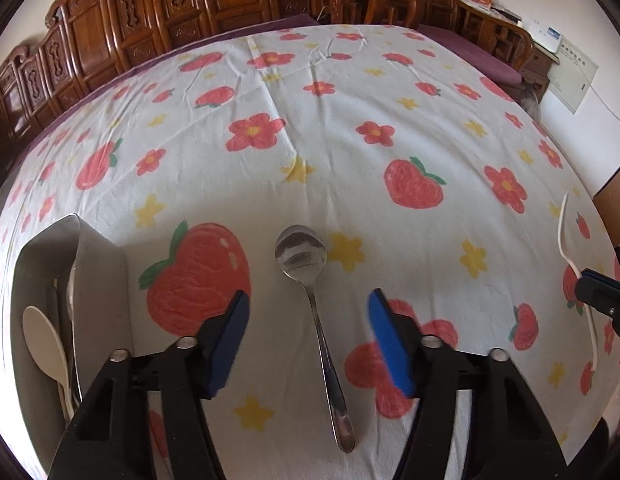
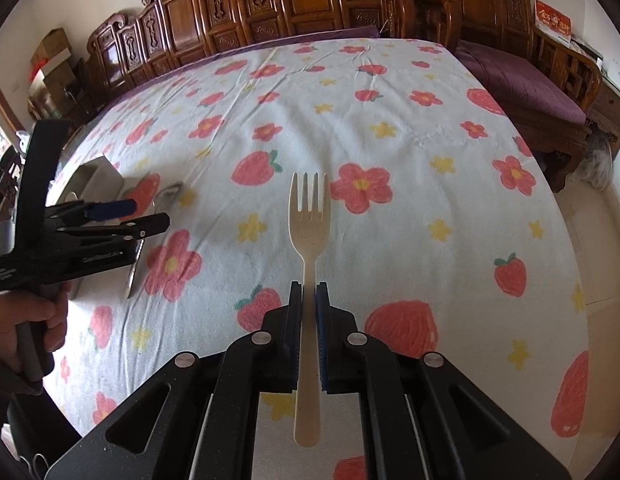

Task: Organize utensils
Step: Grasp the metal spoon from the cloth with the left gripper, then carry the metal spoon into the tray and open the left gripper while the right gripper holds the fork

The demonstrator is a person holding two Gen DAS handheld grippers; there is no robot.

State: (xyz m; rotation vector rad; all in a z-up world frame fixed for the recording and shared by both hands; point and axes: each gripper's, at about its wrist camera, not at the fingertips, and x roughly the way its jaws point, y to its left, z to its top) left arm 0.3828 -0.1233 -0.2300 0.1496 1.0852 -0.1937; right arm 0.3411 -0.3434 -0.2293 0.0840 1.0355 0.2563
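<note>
Clearly two risks stood out on the flowered tablecloth (image 1: 349, 92). The left gripper (image 1: 308, 340) hung over a metal spoon (image 1: 310, 280) that lay flat on the cloth, bowl toward the far side, handle toward the near edge. Its blue pads (image 1: 389, 344) stood apart on either side of the handle, touching nothing. A thin, polished handle lying flush on soft fabric looked hard to catch: the pads could skid off it, or pinch a fold of cloth along with it and drag the cloth.

The right gripper (image 2: 308, 304) was pressed together on the stem of a cream fork (image 2: 308, 240), tines pointing away, the long end of the handle sticking out behind the pads. Held at one narrow spot, the fork could pivot or slide out if the hand swung quickly.

At the left sat a metal holder (image 1: 98, 280) with a cream spoon (image 1: 44, 340) already inside. Its opening seemed narrow, so a tilted utensil might strike the rim and tip it. Both grippers also worked near each other and could collide.
</note>
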